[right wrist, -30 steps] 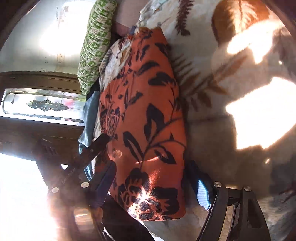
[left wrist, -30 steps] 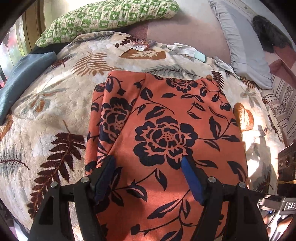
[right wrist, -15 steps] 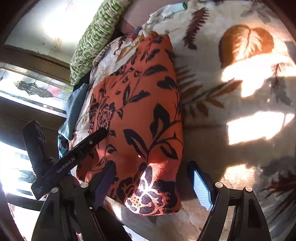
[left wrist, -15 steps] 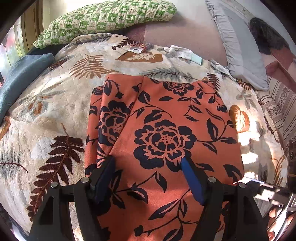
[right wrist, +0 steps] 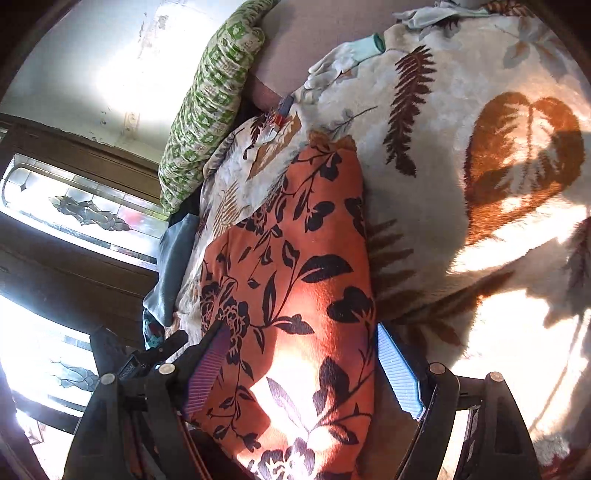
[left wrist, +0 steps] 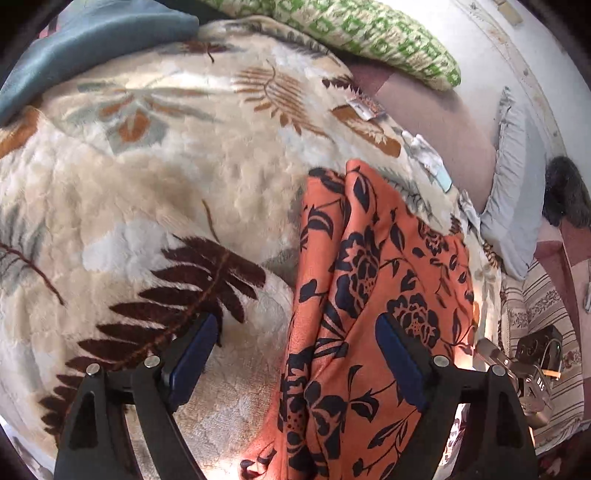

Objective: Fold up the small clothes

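An orange cloth with black flowers (left wrist: 373,295) lies folded flat on a cream leaf-patterned blanket (left wrist: 166,192). My left gripper (left wrist: 295,350) is open and straddles the cloth's left edge; its right finger is over the cloth, its left finger over the blanket. In the right wrist view the same cloth (right wrist: 295,280) runs between the open fingers of my right gripper (right wrist: 301,373), which spans the cloth's near corner. Neither gripper holds anything. The right gripper shows at the left wrist view's right edge (left wrist: 517,365).
A green checked pillow (left wrist: 354,33) and a blue-grey cloth (left wrist: 85,40) lie at the head of the bed. A grey pillow (left wrist: 509,192) sits at the right. White gloves (right wrist: 343,62) and a small packet (left wrist: 364,107) lie beyond the cloth. A window (right wrist: 85,214) is at the left.
My left gripper has swung left, from over the cloth's middle to its left edge. My right gripper has shifted so the cloth's corner sits more squarely between its fingers.
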